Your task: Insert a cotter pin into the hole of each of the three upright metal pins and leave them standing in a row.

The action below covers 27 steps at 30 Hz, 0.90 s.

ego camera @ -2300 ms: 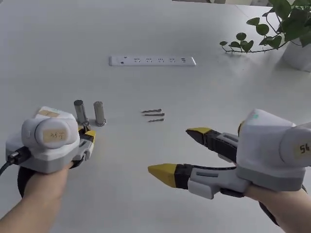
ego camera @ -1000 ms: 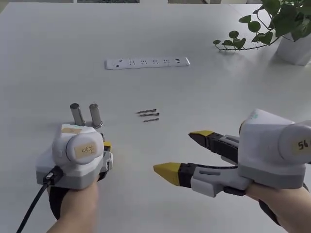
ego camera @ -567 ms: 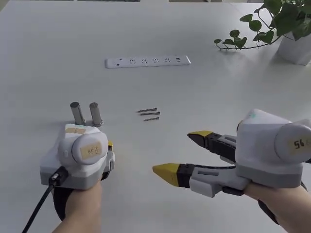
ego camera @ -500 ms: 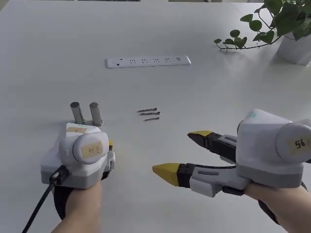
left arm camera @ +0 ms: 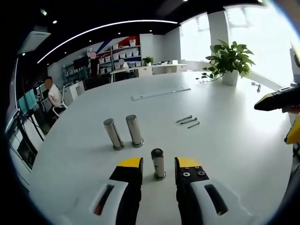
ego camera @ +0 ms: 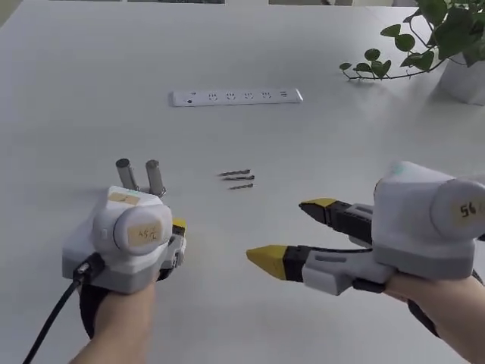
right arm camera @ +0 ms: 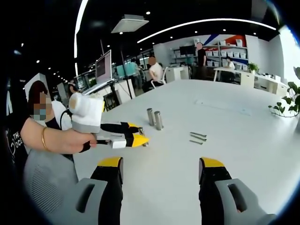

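1. Under the white body of the left gripper (left arm camera: 158, 165), in the head view, the jaws are hidden except for one yellow tip, and the third metal pin (left arm camera: 158, 157) is covered there as well; the cross-holes of the pins are too small to be made out
2. Between the two yellow jaw tips, in the left gripper view, the third metal pin is seen standing upright on the table (ego camera: 341, 136), with a narrow gap left on either side; the jaws are partly open and nothing is gripped
3. Just beyond it, two metal pins (left arm camera: 124, 132) are stood upright side by side, close together and apart from the jaws
4. The right gripper (ego camera: 292, 231) is held with its jaws spread wide and nothing between them; three cotter pins (ego camera: 239, 179) are laid side by side ahead of its tips, well apart from both grippers
5. Bare tabletop is seen between the grippers and around the cotter pins; a power strip (ego camera: 236, 96) is laid farther back, and a plant (ego camera: 443, 34) is cut off by the far right corner
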{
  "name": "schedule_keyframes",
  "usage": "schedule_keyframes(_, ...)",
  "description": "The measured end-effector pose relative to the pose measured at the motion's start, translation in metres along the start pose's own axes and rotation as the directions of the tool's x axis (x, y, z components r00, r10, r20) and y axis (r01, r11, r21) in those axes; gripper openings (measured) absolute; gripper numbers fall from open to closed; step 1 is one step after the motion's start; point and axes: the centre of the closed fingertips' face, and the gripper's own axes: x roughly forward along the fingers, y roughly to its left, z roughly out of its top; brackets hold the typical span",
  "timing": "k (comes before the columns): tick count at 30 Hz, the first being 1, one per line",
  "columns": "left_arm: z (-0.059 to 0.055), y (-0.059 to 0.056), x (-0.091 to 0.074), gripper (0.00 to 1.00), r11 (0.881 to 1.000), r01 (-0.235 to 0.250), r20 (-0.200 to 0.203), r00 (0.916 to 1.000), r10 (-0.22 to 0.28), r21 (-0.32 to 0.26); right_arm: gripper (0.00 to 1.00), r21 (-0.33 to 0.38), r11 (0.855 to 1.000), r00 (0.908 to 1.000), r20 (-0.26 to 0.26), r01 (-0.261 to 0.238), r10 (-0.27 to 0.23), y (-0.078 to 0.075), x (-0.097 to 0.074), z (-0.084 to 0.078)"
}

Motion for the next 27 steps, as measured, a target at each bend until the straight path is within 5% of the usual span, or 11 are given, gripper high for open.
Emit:
schedule_keyframes(6, 0.003, 0.002, -0.008, 0.39, 0.999, 0.04, 0.003, 0.9992, -0.04, 0.029, 0.56, -0.03, 0.999, 0.9972, -0.07, 0.024, -0.026, -0.017, 0.009, 0.002)
schedule_keyframes(14, 0.008, 0.003, -0.02, 0.59, 0.992, 0.111, 0.022, 0.9934, -0.112, 0.056, 0.48, 0.003, 0.999, 0.9961, -0.079, 0.041, -0.04, -0.038, 0.027, 0.012)
schedule_keyframes(19, 0.003, 0.007, -0.026, 0.68, 0.991, 0.099, 0.0, 0.995, -0.099, 0.094, 0.43, -0.04, 0.999, 0.9924, -0.12, 0.019, -0.024, -0.046, 0.041, 0.016)
schedule_keyframes(27, 0.008, -0.002, -0.036, 0.82, 0.983, 0.163, 0.026, 0.9859, -0.165, 0.085, 0.35, -0.098, 0.994, 0.9822, -0.187, -0.038, 0.019, -0.057, 0.063, 0.015)
